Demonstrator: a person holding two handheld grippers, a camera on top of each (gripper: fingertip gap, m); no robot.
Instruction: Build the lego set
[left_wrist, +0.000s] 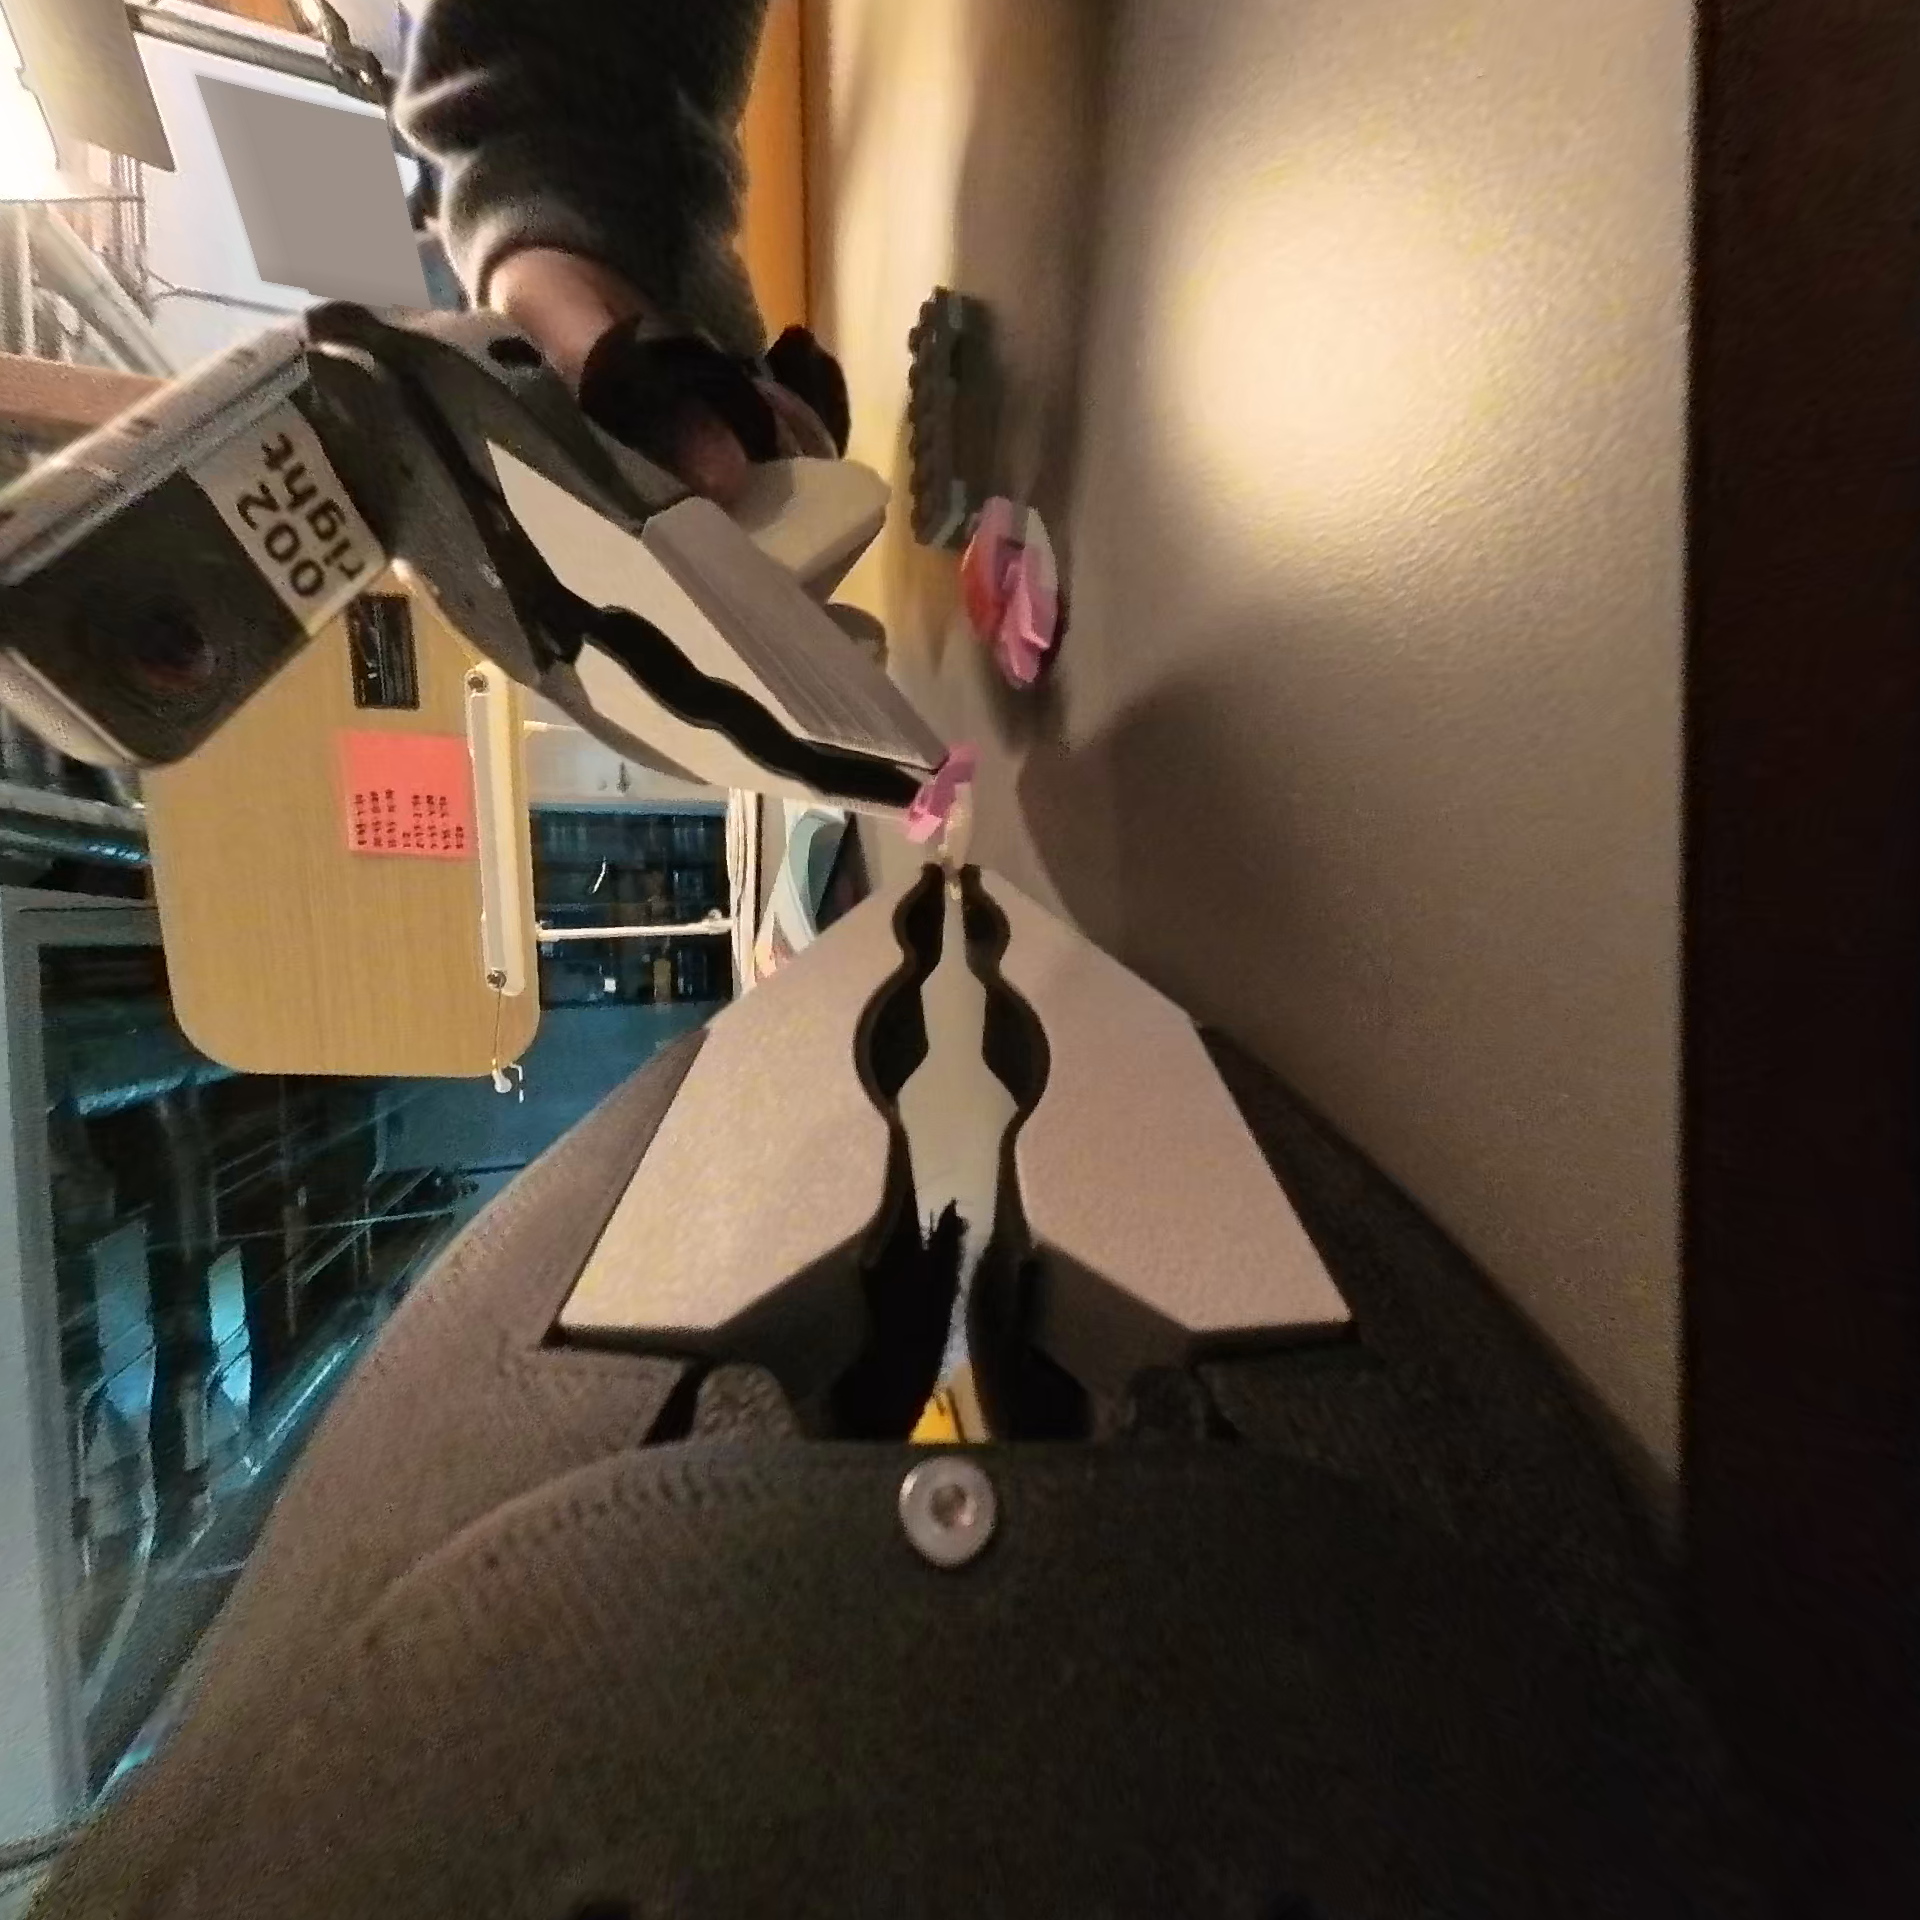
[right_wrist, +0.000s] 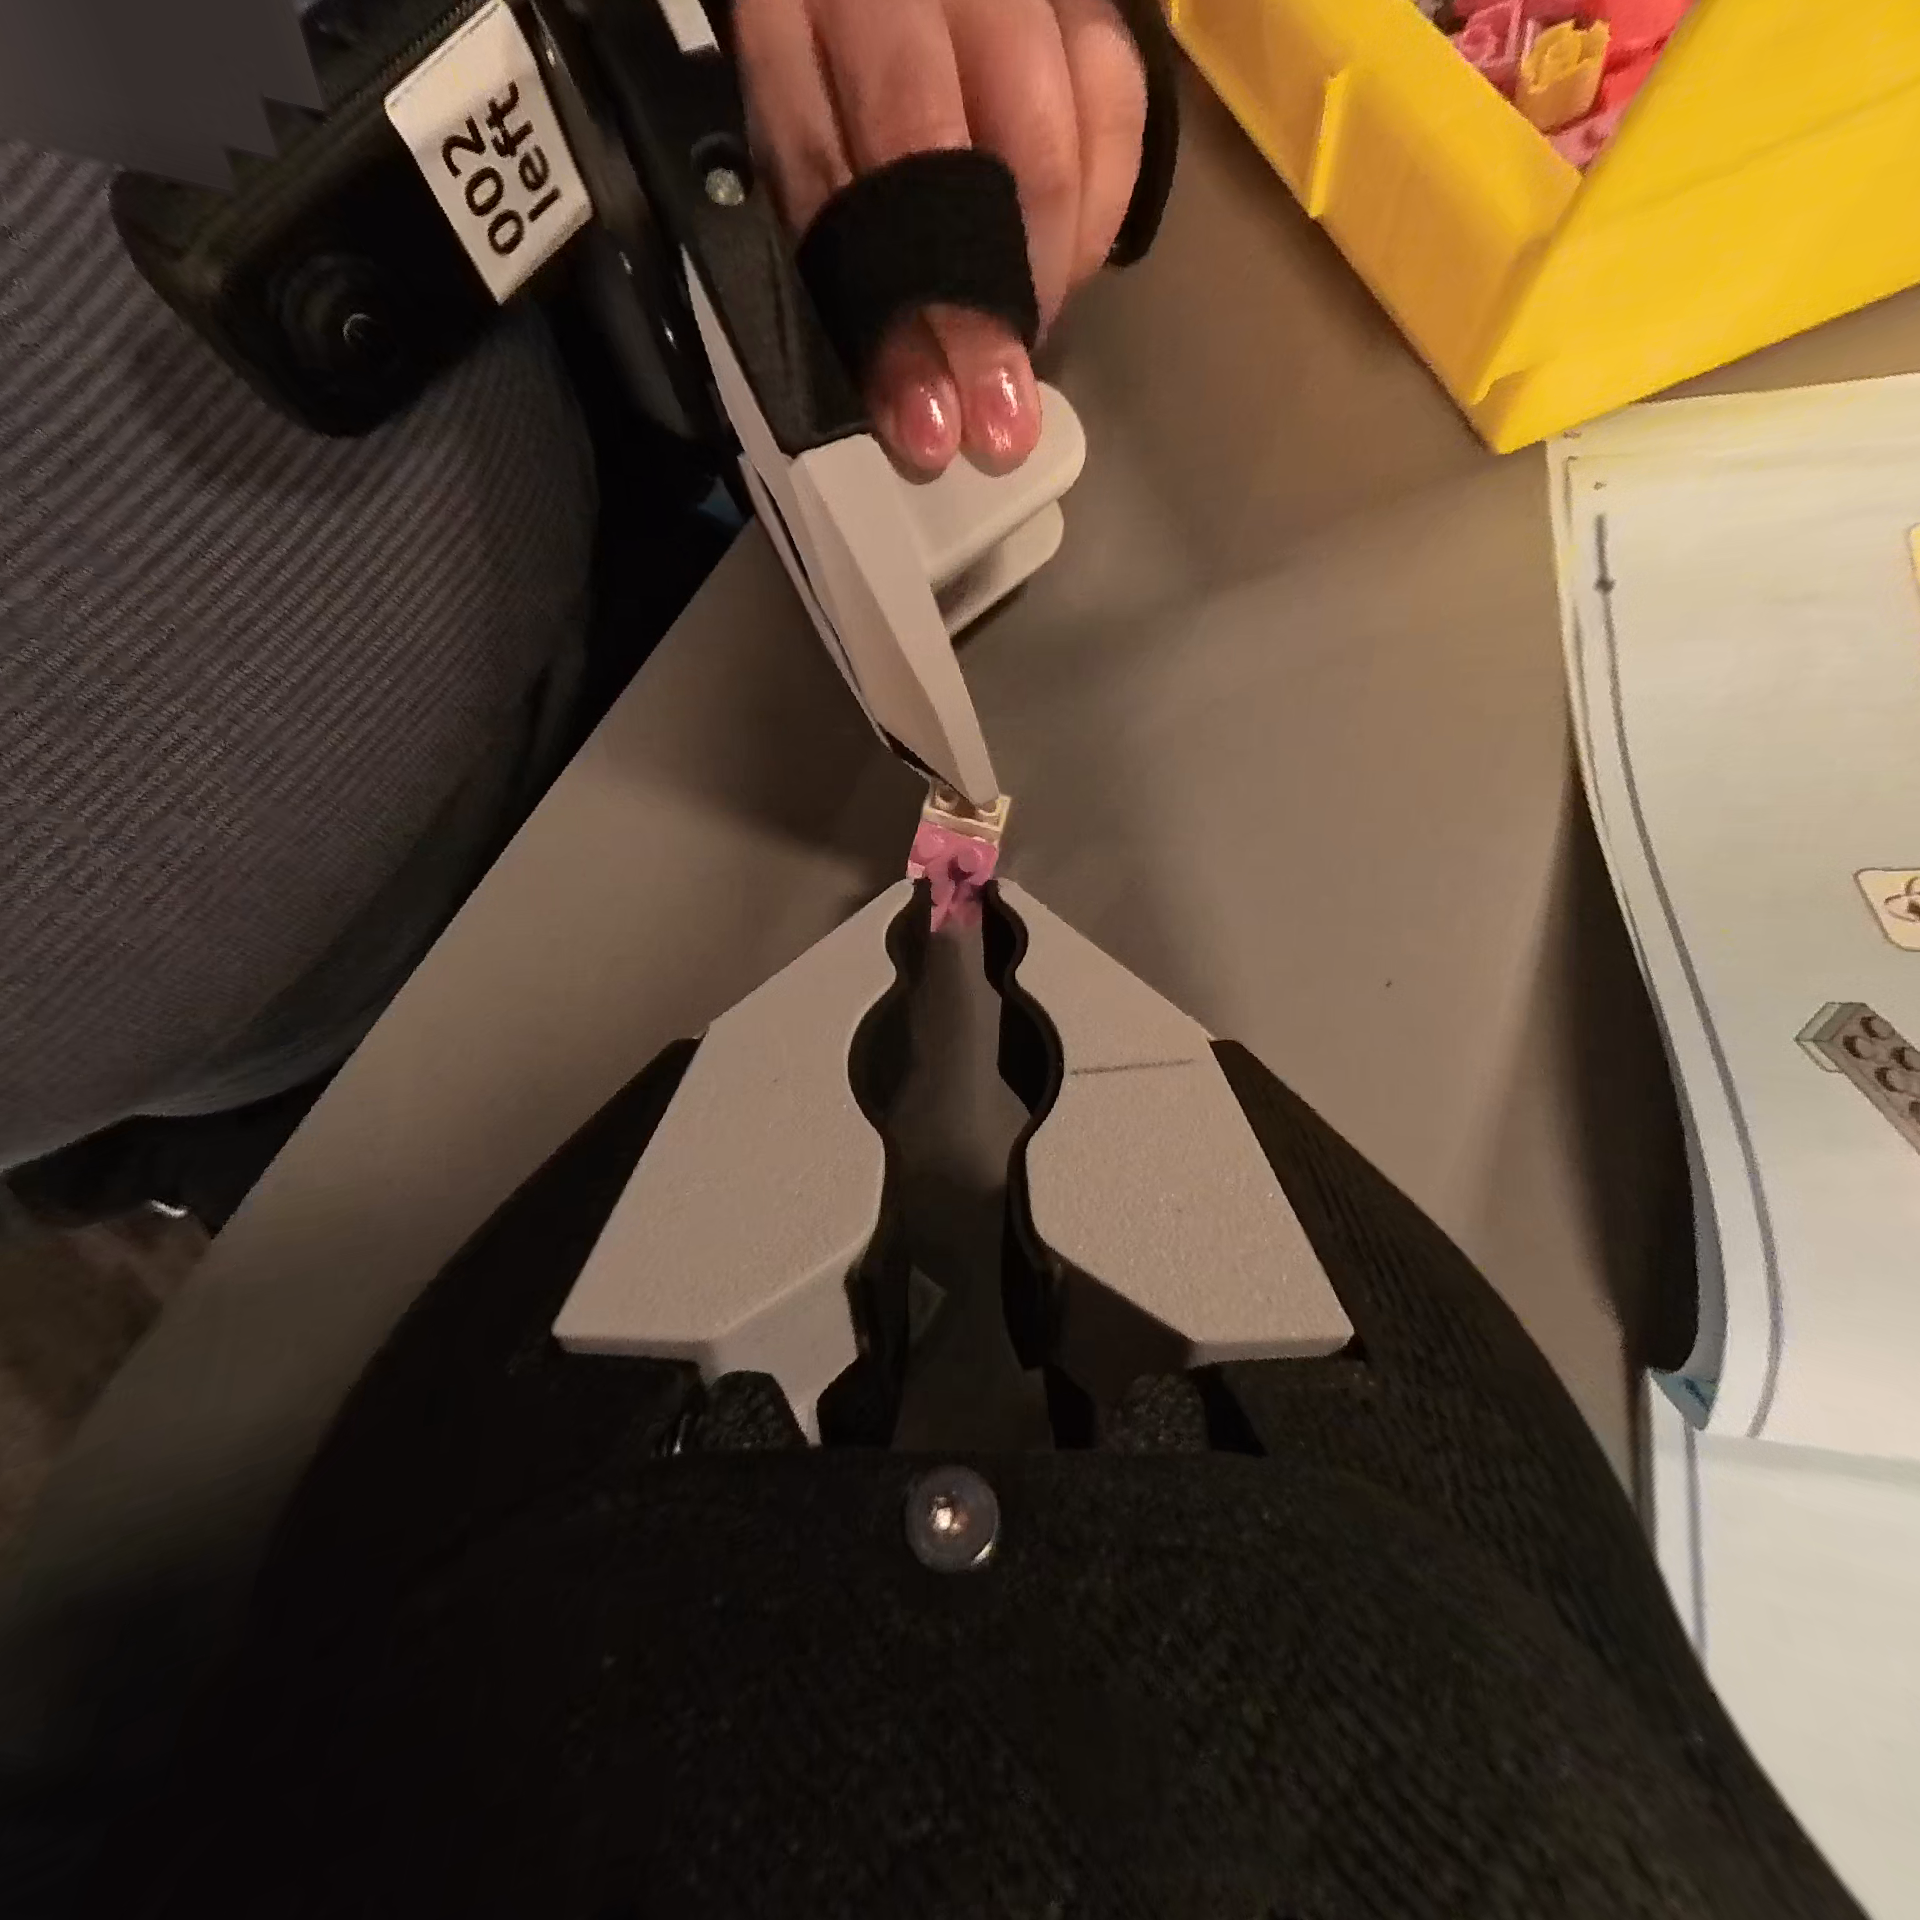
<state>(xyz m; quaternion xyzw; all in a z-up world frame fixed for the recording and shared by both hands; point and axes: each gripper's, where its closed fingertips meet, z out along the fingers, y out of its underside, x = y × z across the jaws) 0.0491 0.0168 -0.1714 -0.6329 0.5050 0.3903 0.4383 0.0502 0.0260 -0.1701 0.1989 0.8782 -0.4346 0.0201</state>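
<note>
Pink and cream plastic make up the small studded toy-brick assembly (right_wrist: 958, 847), which hangs above the grey tabletop (right_wrist: 1299, 727), gripped from both ends. It looks light, rigid and smooth-sided; the thin edges are the likely hold points, and the press-fit joint could separate under twisting.

At the cream end, the left gripper (right_wrist: 961, 798) is almost fully closed, its grey fingertips nipping the small cream stud plate (right_wrist: 971, 819). At the pink end, the right gripper (right_wrist: 954, 891) stands at a narrow opening, both tips pressing the small pink piece (right_wrist: 951, 899).

Beyond the assembly, in the left wrist view, lie a dark grey studded plate (left_wrist: 951, 416) and a pink-and-red brick cluster (left_wrist: 1010, 587). Right of the assembly, in the right wrist view, are a yellow plastic bin (right_wrist: 1455, 208) of bricks and a white printed instruction sheet (right_wrist: 1766, 831).
</note>
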